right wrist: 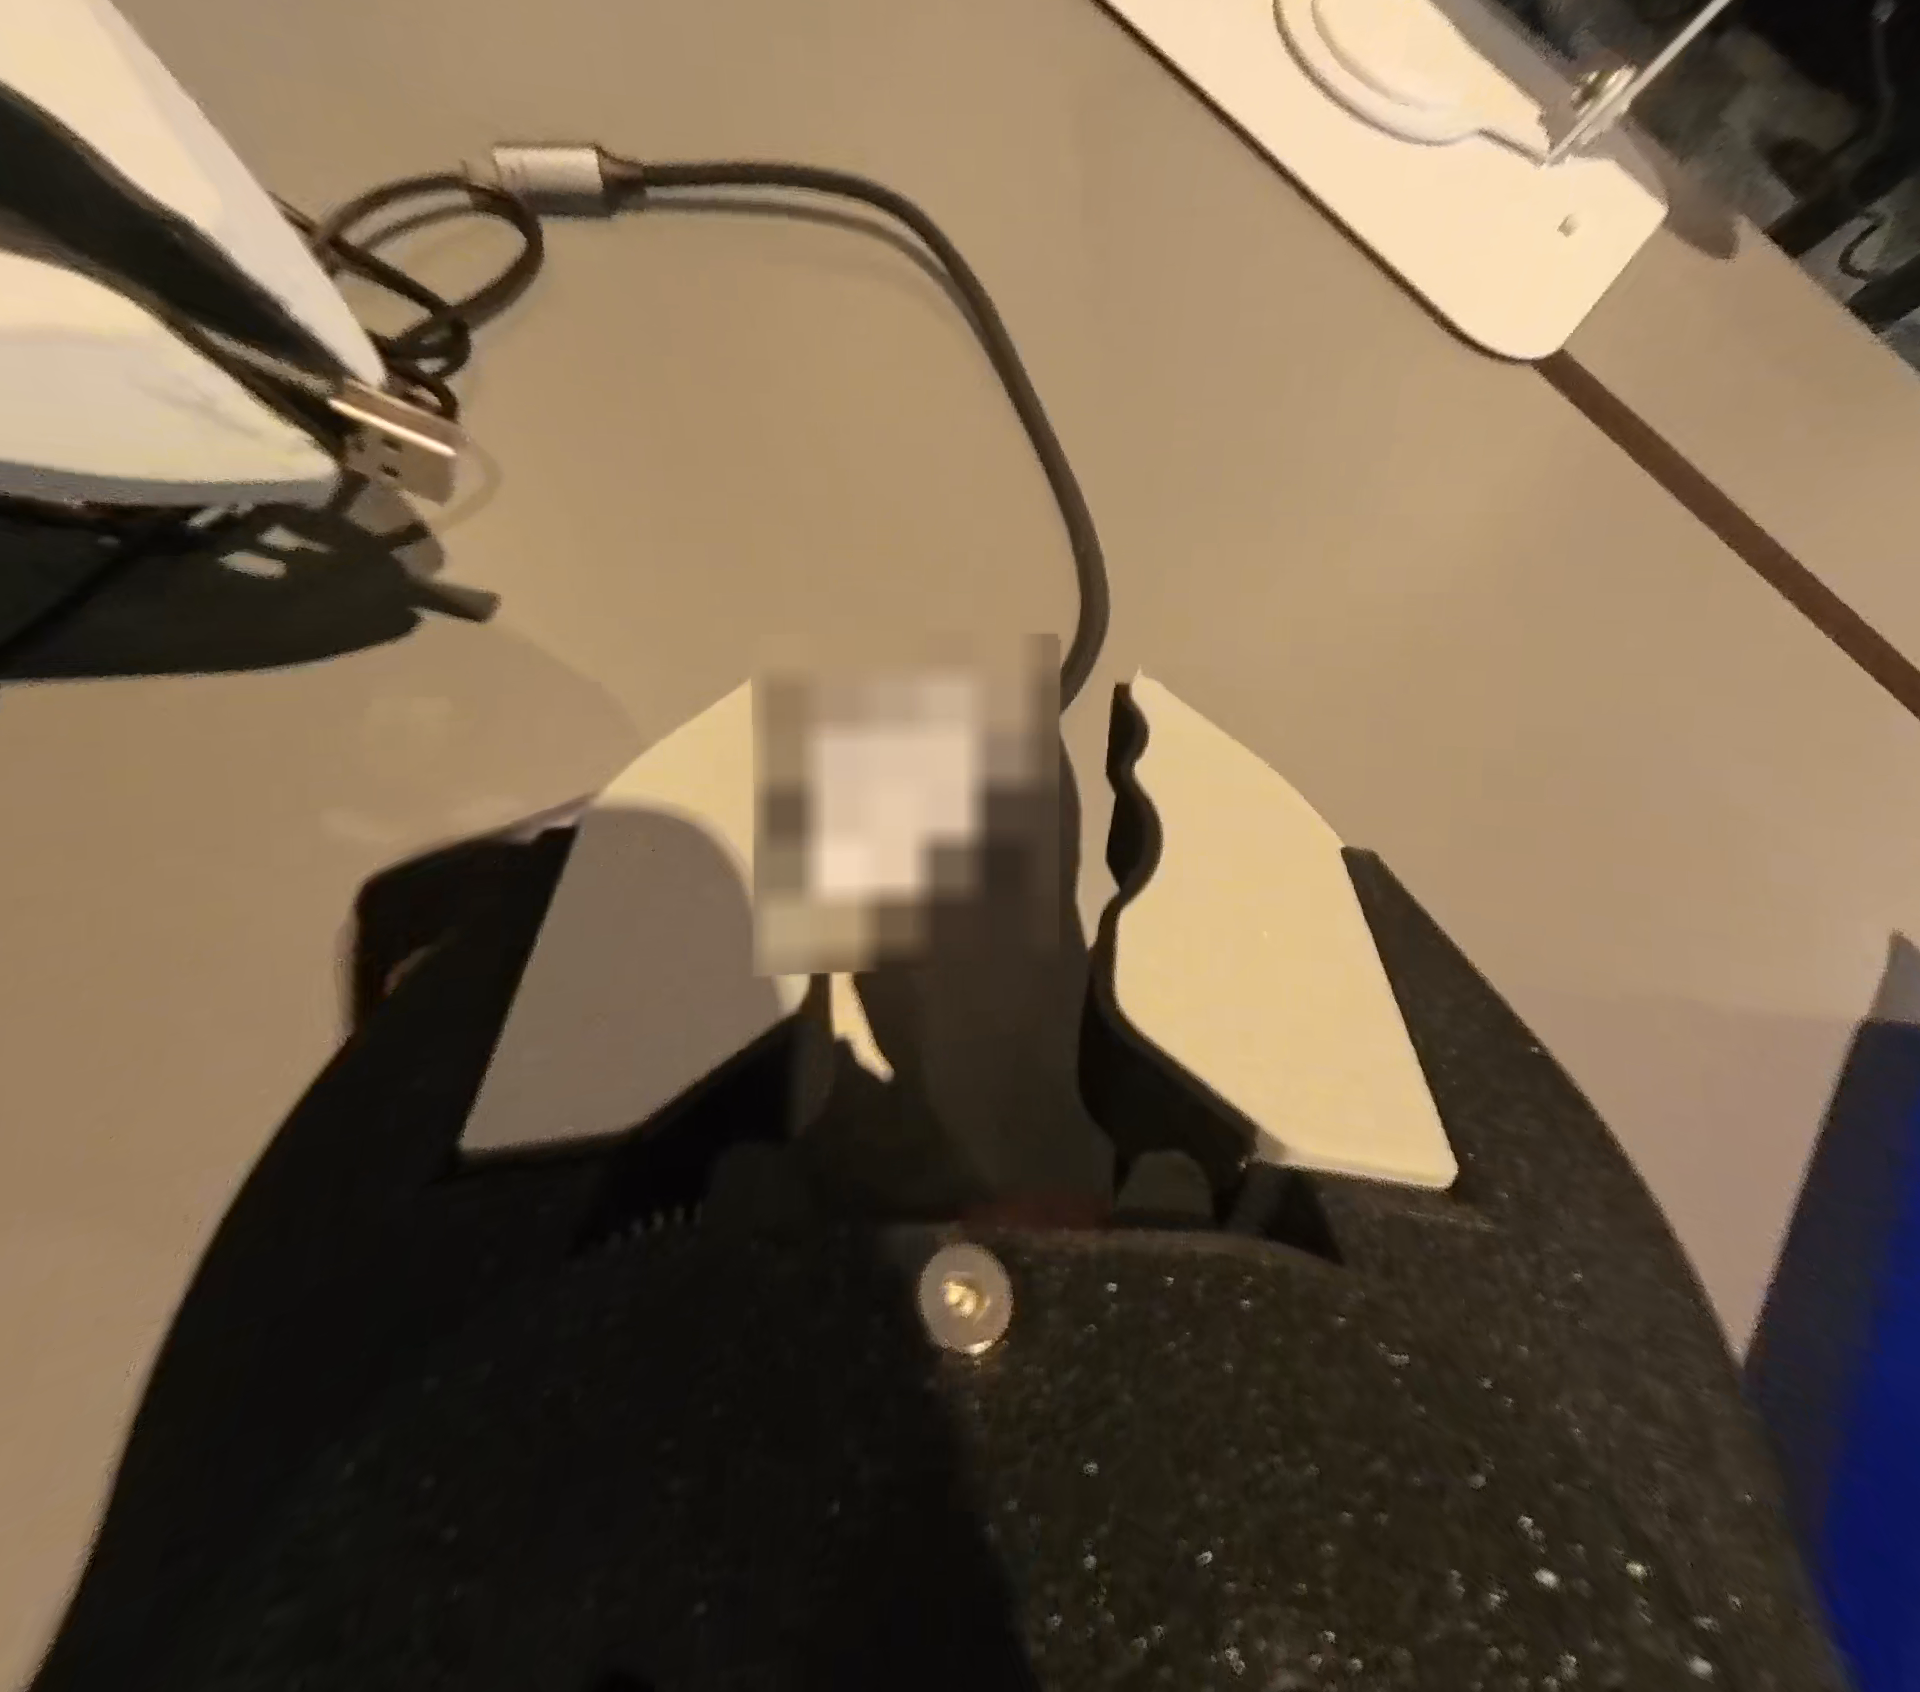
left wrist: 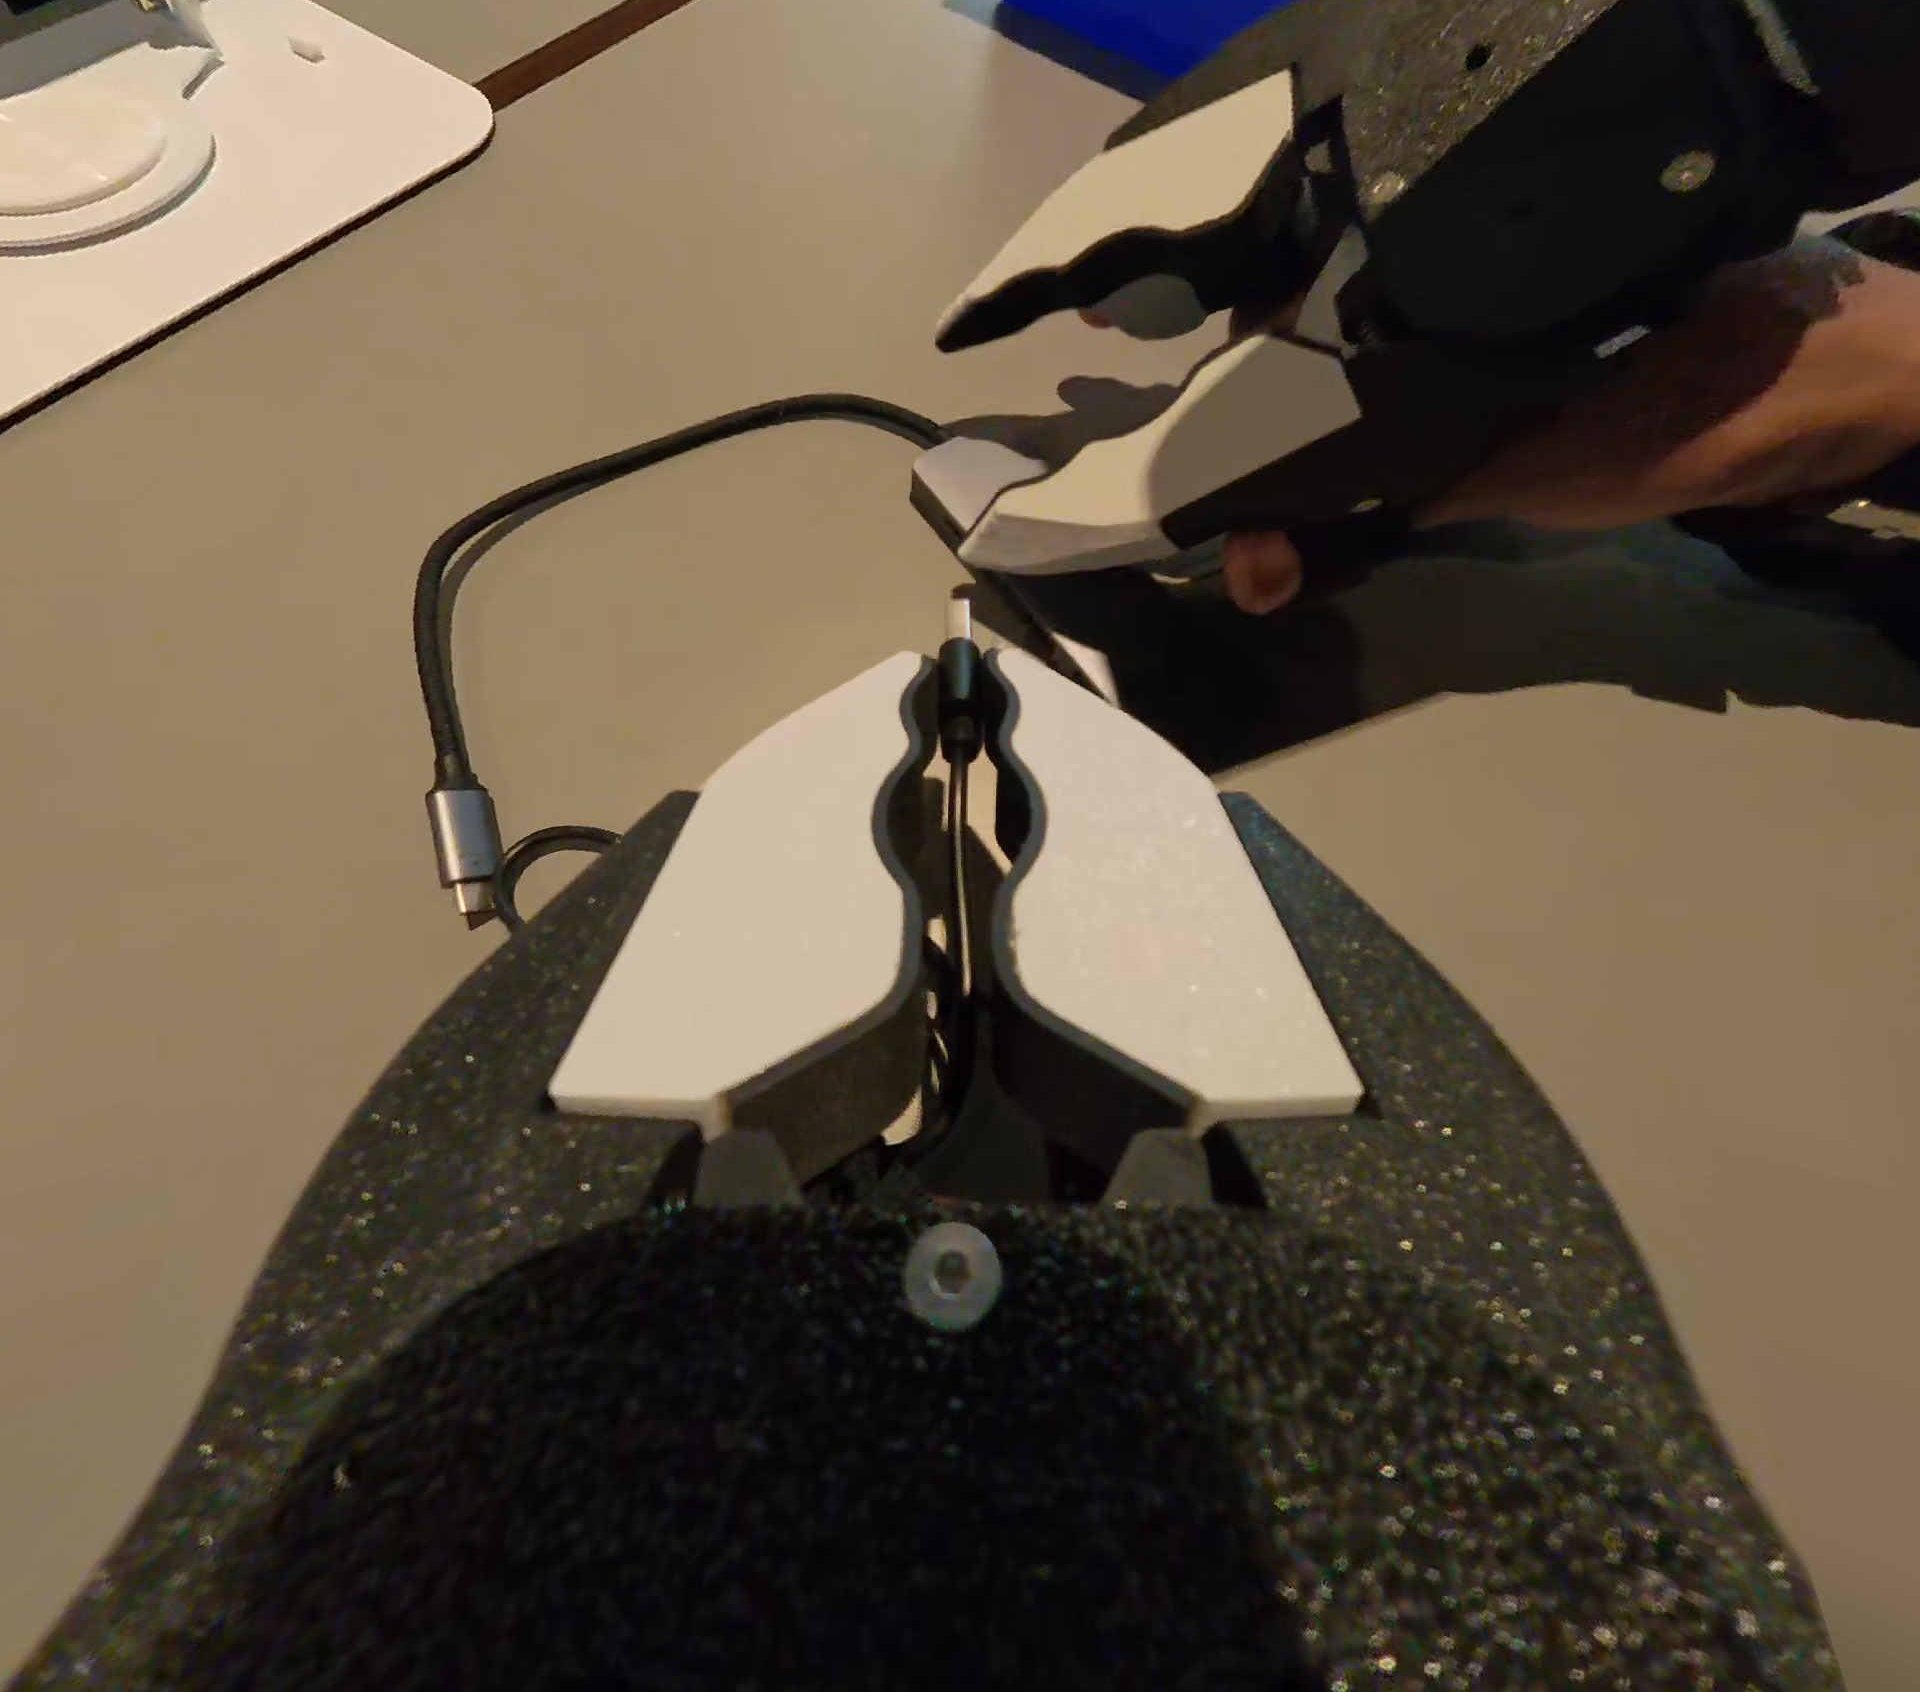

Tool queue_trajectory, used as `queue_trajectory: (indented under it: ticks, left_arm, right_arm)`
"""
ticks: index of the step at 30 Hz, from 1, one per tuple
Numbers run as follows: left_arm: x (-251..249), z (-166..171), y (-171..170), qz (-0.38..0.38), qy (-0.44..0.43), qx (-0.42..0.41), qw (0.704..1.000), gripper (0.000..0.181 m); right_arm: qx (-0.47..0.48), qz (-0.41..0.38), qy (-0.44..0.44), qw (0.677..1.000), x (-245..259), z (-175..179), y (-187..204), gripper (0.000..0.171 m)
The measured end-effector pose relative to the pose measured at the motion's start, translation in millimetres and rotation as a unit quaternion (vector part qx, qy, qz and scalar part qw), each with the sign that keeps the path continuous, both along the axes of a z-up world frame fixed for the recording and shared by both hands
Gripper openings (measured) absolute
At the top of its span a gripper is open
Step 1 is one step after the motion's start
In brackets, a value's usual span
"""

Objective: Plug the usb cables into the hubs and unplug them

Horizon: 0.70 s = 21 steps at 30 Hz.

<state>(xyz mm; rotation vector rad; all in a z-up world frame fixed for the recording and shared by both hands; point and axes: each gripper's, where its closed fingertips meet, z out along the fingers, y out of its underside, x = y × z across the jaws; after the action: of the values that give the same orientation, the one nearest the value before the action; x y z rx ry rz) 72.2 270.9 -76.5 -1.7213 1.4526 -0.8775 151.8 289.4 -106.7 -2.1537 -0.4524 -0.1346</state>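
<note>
The plug (left wrist: 957, 686) is pinched by the left gripper (left wrist: 954, 666), just near the hub (left wrist: 961, 479). The hub is held between the right gripper's (right wrist: 940, 697) spread jaws, over bare table (left wrist: 675, 292). No writing can be read.

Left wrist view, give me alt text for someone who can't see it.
The left gripper is shut on a black USB plug, its metal tip pointing at a grey hub that the right gripper holds on the beige table. The hub's braided cable loops left.
</note>
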Motion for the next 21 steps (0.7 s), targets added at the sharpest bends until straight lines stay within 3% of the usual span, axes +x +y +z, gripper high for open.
queue_trajectory:
  ticks: [15,21]
  left_arm:
    - [0,-1,-1,-0.004,0.005,0.002,1.000,0.007]
    - [-2,2,1,-0.001,0.000,0.002,1.000,0.007]
  right_arm:
    - [-0.044,0.039,0.015,0.998,-8,-8,-16,0.059]
    - [-0.006,0.072,0.041,0.997,-15,24,-28,0.071]
